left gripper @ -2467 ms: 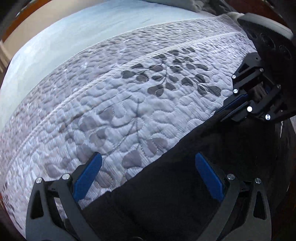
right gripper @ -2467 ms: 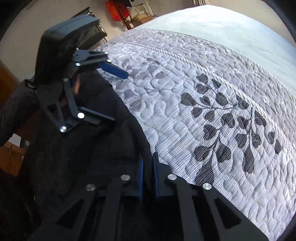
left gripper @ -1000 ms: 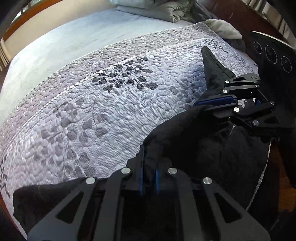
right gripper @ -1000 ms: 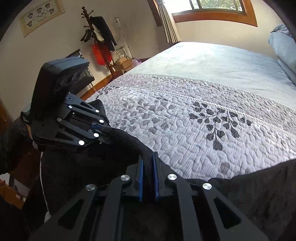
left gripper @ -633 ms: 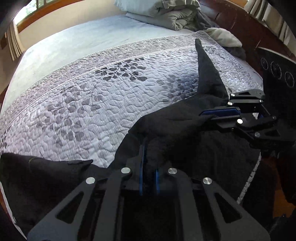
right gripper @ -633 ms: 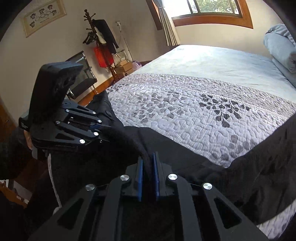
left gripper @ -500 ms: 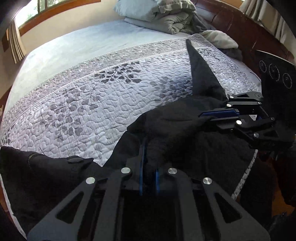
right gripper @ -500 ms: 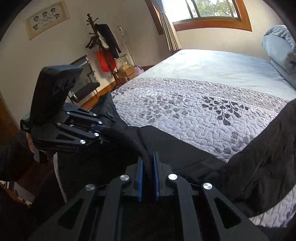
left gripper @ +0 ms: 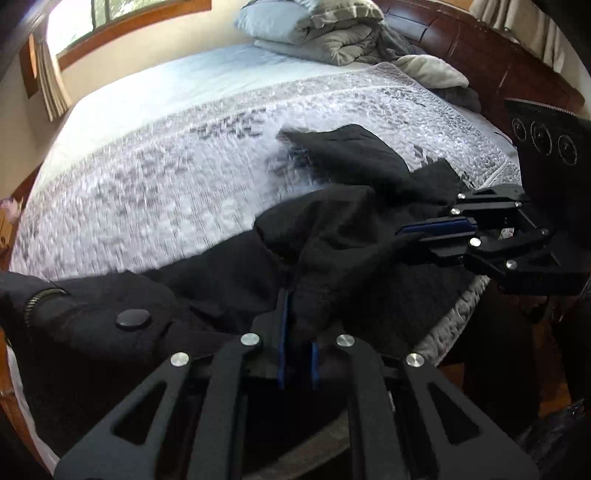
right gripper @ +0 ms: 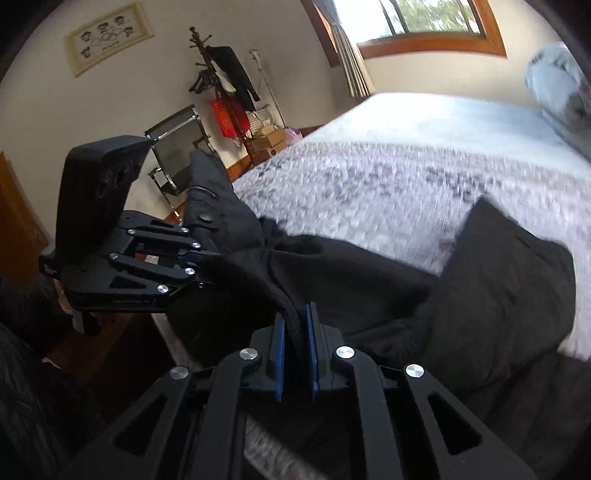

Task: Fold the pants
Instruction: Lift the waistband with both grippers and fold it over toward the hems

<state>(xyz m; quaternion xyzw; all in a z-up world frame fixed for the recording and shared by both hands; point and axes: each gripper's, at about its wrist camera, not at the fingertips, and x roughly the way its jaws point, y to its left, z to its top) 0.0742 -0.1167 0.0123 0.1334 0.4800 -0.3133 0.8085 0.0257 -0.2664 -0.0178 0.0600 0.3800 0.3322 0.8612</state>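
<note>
Black pants [left gripper: 343, 236] hang between both grippers above the near edge of the quilted bed. My left gripper [left gripper: 297, 306] is shut on a fold of the pants; it also shows in the right wrist view [right gripper: 207, 264]. My right gripper [right gripper: 295, 321] is shut on another fold; it also shows in the left wrist view [left gripper: 410, 236]. The waist with its button [left gripper: 133, 318] and zipper hangs at the left. A loose leg end [right gripper: 513, 266] rests on the quilt.
The grey leaf-patterned quilt [left gripper: 166, 192] covers the bed's near half, a pale blue sheet [left gripper: 177, 85] beyond. Pillows and blankets [left gripper: 332, 29] are piled at the wooden headboard [left gripper: 480, 55]. A coat stand [right gripper: 221, 92] and a chair [right gripper: 177, 147] stand by the wall.
Both grippers have risen and lifted the pants higher. The upright leg has dropped onto the quilt. The view shows motion blur.
</note>
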